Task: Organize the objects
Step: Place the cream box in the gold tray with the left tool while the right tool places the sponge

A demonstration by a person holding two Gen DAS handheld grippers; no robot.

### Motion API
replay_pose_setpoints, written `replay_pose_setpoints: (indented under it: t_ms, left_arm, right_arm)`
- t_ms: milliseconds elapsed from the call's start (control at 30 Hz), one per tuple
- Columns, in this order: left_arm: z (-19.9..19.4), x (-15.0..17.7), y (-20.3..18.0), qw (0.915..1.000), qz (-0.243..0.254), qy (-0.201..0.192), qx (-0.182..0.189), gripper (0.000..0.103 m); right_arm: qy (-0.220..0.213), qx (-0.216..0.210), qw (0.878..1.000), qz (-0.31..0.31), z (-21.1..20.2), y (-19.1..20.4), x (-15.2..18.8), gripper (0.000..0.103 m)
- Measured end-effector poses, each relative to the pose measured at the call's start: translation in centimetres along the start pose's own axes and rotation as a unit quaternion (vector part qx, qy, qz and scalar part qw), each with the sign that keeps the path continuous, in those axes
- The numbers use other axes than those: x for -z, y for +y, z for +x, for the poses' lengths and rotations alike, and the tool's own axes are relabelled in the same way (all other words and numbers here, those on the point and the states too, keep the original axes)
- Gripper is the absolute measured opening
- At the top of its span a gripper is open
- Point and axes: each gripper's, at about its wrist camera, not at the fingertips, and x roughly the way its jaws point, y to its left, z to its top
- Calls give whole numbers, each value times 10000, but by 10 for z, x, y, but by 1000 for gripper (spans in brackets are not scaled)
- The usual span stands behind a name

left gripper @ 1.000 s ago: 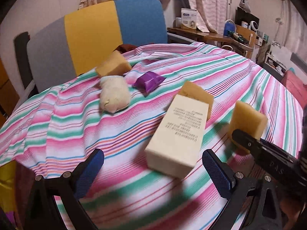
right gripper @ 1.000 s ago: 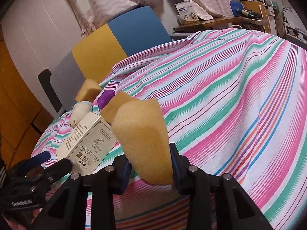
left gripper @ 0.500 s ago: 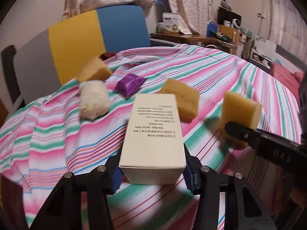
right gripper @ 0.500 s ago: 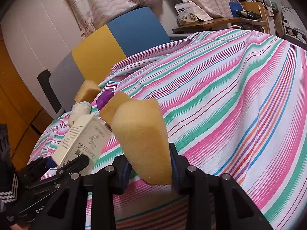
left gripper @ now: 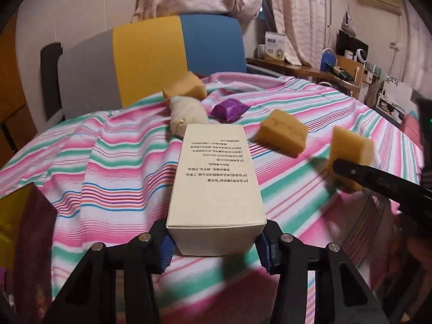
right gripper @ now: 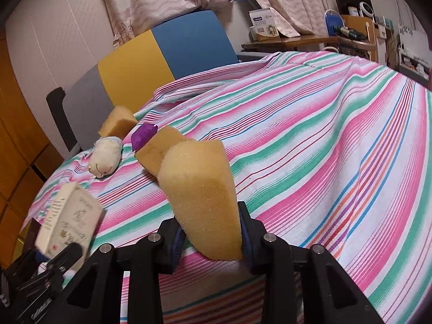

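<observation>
Since the job is to tidy up the things on the striped cloth (left gripper: 113,162), each claw has picked one thing to move. The left claw (left gripper: 216,245) is clamped on the near end of a long cream box (left gripper: 216,178), with its blue pads (left gripper: 263,251) pressing on both sides. Its jaws have just been closing, and the box is right between them now. The box sticks straight out in front, and in the right wrist view its far end looks tipped up off the cloth, so I think it is being carried, not pushed. Holding it by the end leaves the long part free to be set down first. The right claw (right gripper: 210,240) is squeezed tight on a yellow sponge (right gripper: 199,202), which stands up tall between the jaws. A sponge is soft, so the jaws have to come close together to keep hold of it. It looks like it is held above the cloth, near the box but not touching it. Other things wait farther back on the cloth: a second sponge (left gripper: 282,132) lies just beyond the held one, a third sponge (left gripper: 186,87) sits at the far edge near the chair (left gripper: 151,54), a small white cloth bundle (left gripper: 187,114) lies just past the end of the box, and a purple packet (left gripper: 229,109) sits beside the bundle. They are all still loose, so I think the tidying has more to go.
</observation>
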Motion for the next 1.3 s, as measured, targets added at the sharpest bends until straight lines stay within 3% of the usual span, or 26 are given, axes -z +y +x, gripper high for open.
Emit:
replay_pose_setpoints:
  t_ms: [267,467,833,1033,1200,1300]
  left_arm:
    - [-30,9,16,9992,-312,-224,-79,50]
    - [-59,17,31,9979,-433,-425,-228,50]
    - [-109,30,108,9905,-1092,-410,-726,50]
    - [-122,43,170,9795,-1715,-68,-1054,50]
    - [-126,51,242,9603,-2546,277,-1104,50]
    - [-121,53,277,9522,-2727,468,-1291,50]
  right_arm:
    - [-74,289,9992,-269,-2,10,1,34]
    - [-28,247,9983,-531,0,20,1,34]
    - [-22,277,9960,-852,-1,32,3,34]
    - [59,236,9920,-1237,0,47,6,34]
    - [120,298,9894,-1419,2,54,8,34]
    - [138,357,9883,-1476,2,56,8,34]
